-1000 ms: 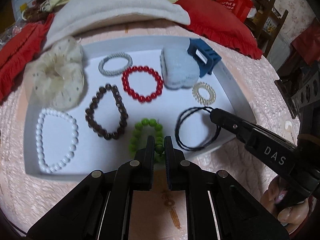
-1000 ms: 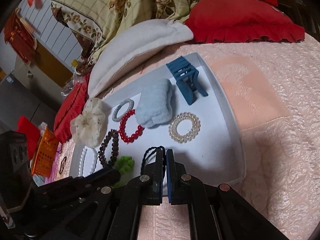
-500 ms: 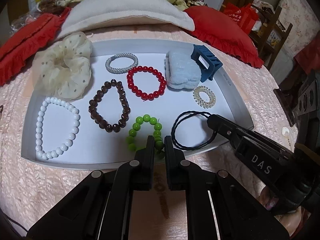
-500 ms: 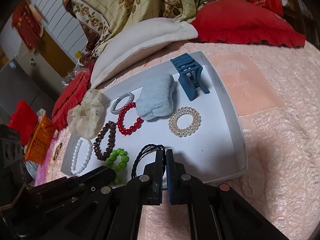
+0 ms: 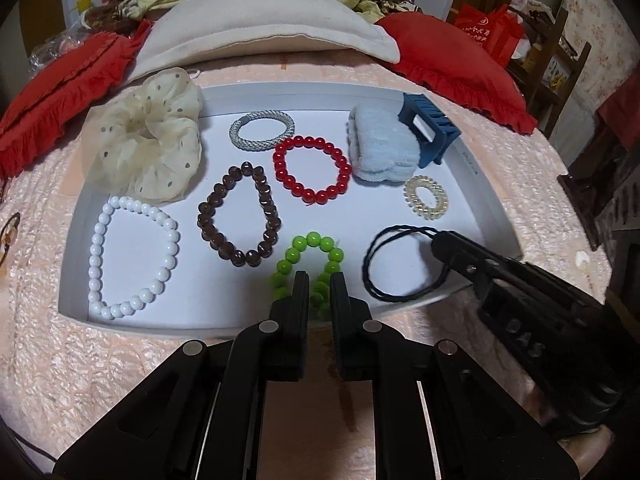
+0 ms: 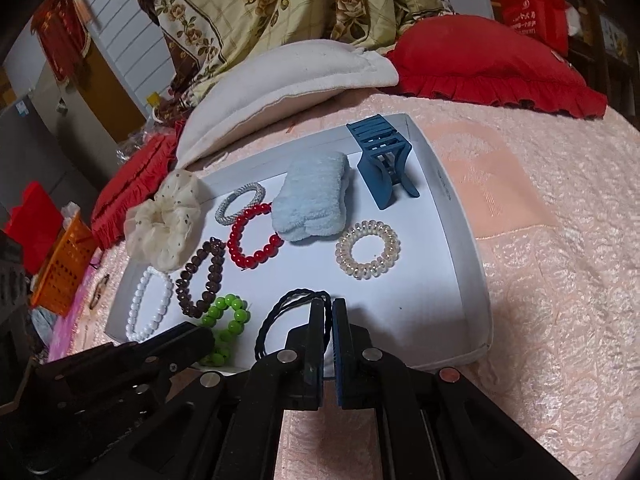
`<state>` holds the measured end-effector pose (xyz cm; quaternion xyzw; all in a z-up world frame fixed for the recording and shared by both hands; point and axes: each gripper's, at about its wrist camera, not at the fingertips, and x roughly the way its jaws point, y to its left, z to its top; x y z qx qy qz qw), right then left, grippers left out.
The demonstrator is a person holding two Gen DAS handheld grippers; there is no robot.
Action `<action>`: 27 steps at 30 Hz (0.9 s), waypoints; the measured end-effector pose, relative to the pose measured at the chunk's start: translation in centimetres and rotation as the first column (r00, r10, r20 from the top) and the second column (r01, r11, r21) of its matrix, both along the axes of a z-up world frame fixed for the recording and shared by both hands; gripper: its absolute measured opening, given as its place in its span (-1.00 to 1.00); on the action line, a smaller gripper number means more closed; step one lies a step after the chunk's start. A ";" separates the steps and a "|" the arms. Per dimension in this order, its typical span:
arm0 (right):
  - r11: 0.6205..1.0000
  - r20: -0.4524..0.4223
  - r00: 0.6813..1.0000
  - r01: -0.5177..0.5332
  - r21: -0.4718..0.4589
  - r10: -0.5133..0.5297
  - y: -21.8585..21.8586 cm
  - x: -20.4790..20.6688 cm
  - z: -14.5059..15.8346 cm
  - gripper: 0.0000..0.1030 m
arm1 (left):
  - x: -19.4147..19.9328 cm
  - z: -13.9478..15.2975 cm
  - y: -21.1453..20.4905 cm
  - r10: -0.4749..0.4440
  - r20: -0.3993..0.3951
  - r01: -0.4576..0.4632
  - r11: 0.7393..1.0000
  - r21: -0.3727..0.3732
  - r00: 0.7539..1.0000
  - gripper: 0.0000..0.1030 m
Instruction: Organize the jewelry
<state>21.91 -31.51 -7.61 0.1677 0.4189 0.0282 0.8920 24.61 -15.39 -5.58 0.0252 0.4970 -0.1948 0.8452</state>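
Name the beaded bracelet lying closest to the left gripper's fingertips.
The green bead bracelet: it lies right at the tips of the left gripper, by the tray's near edge. The white, brown and red beaded ones lie farther off.

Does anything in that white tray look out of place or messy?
Mostly tidy. The cream scrunchie spills over the tray rim at the far left corner, and the blue claw clip stands propped on its prongs beside the fluffy blue band. Nothing looks broken.
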 end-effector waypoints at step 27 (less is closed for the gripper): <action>0.996 0.122 0.989 0.083 -0.041 -0.078 2.7 -12.8 6.1 -0.33 | -17.0 12.0 9.1 0.153 0.512 -0.184 0.983 0.009 0.845 0.27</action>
